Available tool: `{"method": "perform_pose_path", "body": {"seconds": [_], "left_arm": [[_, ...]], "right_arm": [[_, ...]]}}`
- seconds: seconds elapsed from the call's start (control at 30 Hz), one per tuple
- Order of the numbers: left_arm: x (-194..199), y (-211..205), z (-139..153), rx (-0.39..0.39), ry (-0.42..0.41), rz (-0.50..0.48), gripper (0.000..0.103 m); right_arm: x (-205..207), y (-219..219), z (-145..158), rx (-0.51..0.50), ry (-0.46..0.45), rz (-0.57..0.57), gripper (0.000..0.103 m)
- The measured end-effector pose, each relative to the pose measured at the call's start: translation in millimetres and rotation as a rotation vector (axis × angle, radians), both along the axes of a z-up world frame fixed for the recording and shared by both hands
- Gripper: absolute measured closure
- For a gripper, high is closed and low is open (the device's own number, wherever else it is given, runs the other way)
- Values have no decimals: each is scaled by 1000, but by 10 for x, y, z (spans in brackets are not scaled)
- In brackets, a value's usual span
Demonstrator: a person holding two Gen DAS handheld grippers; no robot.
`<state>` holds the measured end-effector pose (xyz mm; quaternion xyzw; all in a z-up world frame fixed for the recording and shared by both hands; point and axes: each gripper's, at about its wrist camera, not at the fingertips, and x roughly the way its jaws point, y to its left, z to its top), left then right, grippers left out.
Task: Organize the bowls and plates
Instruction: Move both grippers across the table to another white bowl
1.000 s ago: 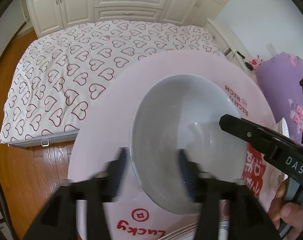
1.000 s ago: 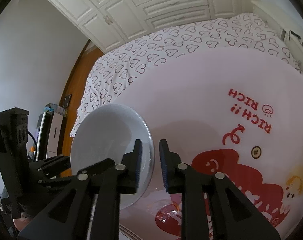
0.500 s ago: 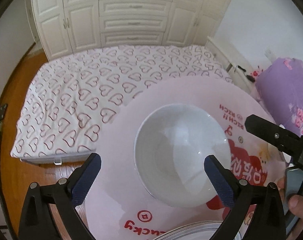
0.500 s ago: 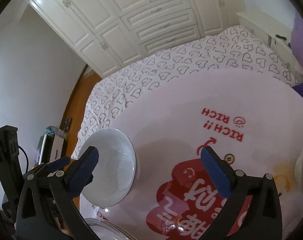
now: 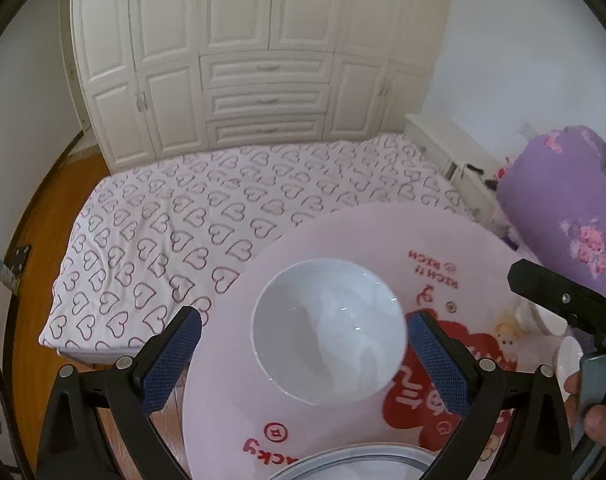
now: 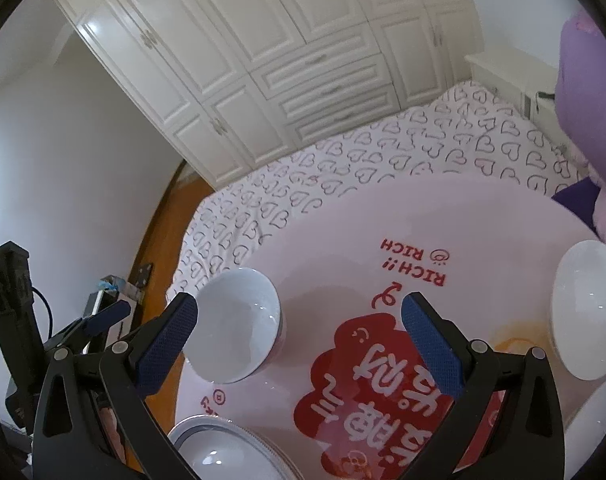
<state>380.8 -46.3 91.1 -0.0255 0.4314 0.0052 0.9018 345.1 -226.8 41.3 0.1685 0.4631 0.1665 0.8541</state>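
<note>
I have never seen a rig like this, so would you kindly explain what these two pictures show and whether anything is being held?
There is no robot here: a person holds a two-finger tool in each hand, and each tool carries a wide-angle camera looking along its fingers. One picture is from the left gripper, the other from the right gripper. Both stand wide open and hold nothing. Below them is a round pink table with red print. On it stands a white bowl, free of both tools, with a rimmed plate at the near edge and more white dishes at the right. Behind is a bed.
</note>
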Motion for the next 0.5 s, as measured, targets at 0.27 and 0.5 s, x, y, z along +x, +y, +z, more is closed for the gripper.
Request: {"method": "perform_pose_path", "body": {"seconds": [0.27,0.5], "left_arm": [[-409,-116,218,-7,-71,-34,1],[-722,-196,359,-20,-124,-69,1]], "right_arm": [[-283,-226,385,-6,-96,-30,0],[-591,-506,666,-23,-163,-77,0]]}}
